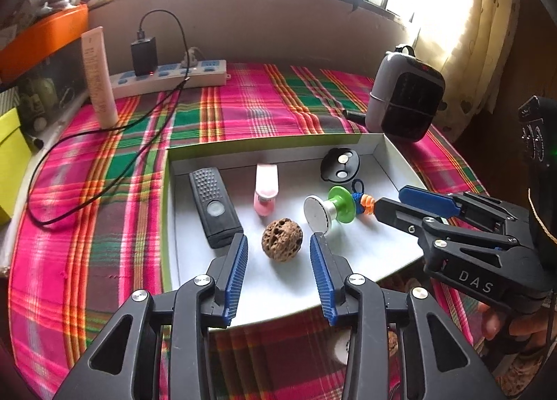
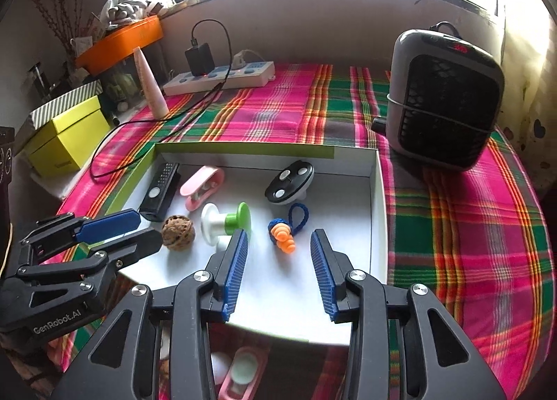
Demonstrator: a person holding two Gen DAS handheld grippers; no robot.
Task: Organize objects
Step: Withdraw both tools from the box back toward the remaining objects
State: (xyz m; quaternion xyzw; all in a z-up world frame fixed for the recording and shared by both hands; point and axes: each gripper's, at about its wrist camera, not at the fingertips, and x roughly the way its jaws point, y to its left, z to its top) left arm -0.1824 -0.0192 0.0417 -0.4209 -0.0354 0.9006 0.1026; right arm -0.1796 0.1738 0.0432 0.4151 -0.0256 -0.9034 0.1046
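Tray (image 1: 390, 153): a shallow white box lid on the plaid cloth (image 1: 104, 226), holding six small things. In the left wrist view the walnut (image 1: 282, 239) sits at centre, the black remote (image 1: 214, 207) at its 10 o'clock, the pink clip (image 1: 266, 193) at 12, the green-and-white spool (image 1: 330, 208) at 2, the black round case (image 1: 340, 166) beyond that.

Left gripper (image 1: 278, 254): jaws about half open, straddling the walnut with a gap on each side, gripping nothing. Right gripper (image 2: 278, 257): also half open and empty; the blue-and-orange knitted charm (image 2: 283, 234) lies just ahead of its tips, towards the left finger.

We judge both items already set down, so the step in hand is a clean release. To do it well we lift straight back along the fingers, keeping them apart until clear. The walnut is round and may roll if nudged. The right gripper's left finger sits close to the spool; avoid sweeping sideways there.
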